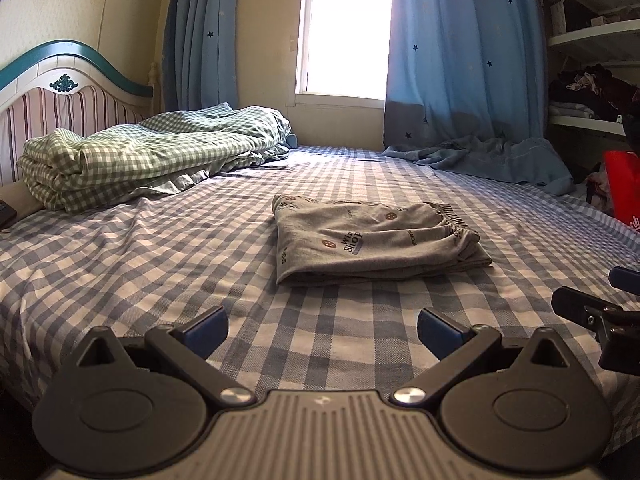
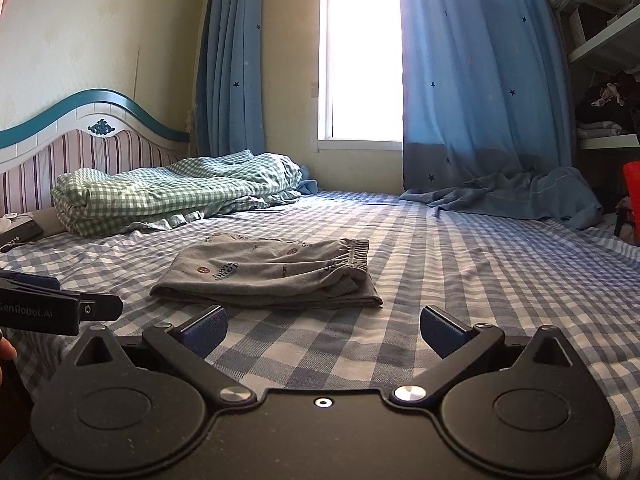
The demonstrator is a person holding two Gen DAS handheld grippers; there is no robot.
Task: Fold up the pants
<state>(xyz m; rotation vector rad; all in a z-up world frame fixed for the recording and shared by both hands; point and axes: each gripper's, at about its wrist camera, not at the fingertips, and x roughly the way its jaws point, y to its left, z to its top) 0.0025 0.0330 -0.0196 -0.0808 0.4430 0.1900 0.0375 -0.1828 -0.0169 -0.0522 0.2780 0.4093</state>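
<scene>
Blue pads spread wide on both tools: the left gripper [image 1: 322, 330] and right gripper [image 2: 323, 330] hang empty above the checked bed sheet [image 1: 120, 264], clear of the cloth. Ahead of the left one at about one o'clock, the grey pants [image 1: 372, 238] lie folded into a compact stack, waistband toward three o'clock. At ten o'clock sits a green gingham quilt [image 1: 152, 152]. Any further nudge could slide the loose layers apart.
</scene>
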